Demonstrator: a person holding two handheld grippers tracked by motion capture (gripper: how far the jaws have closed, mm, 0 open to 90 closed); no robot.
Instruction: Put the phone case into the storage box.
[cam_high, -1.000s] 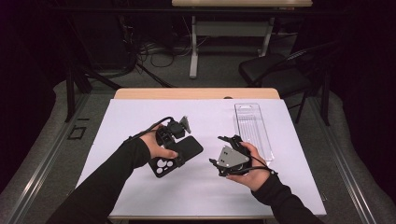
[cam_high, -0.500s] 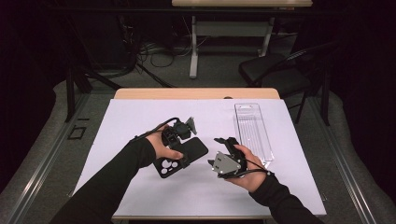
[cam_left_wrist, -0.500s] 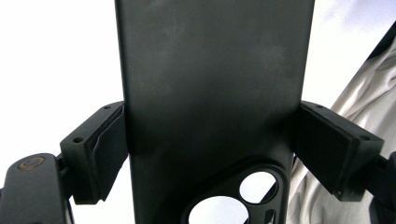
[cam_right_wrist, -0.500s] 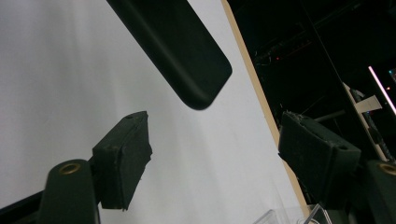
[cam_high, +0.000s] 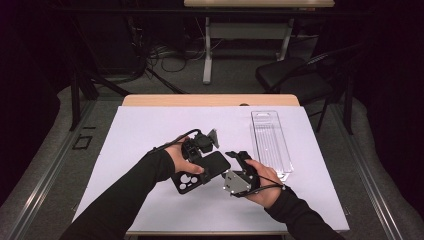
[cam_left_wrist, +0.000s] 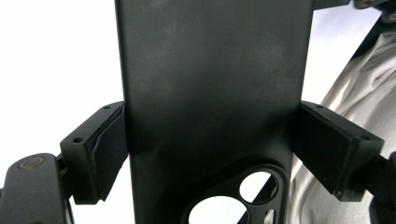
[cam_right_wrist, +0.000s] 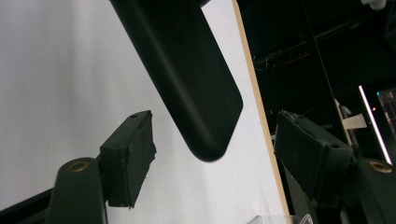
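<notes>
The matte black plastic phone case with round camera cut-outs (cam_high: 201, 172) is the landmark here: it is held just above the white-covered tabletop (cam_high: 150, 130), near its front edge and between the person's 2 hands. Nearest the person, the left tongs (cam_high: 192, 165) are clenched on it, 1 pad (cam_left_wrist: 103, 142) pressing each long side just above the camera openings, as the left gripper view shows. Just to the right of the case, the right tongs (cam_high: 235, 157) are released; their jaws have just been closing a little, with the case's plain rounded end (cam_right_wrist: 205, 116) between them but the pads apart from it. Judging by its thin shell, the case should be very light and somewhat flexible, with a smooth skin that could slip or twist under a narrow pinch, so a hold across the long edges, as the left pair has, looks soundest; squeezing the flat back would likely bow it. Beyond the case and to its right, a clear moulded plastic packaging tray (cam_high: 270, 142) lies flat, well apart from both hands.
</notes>
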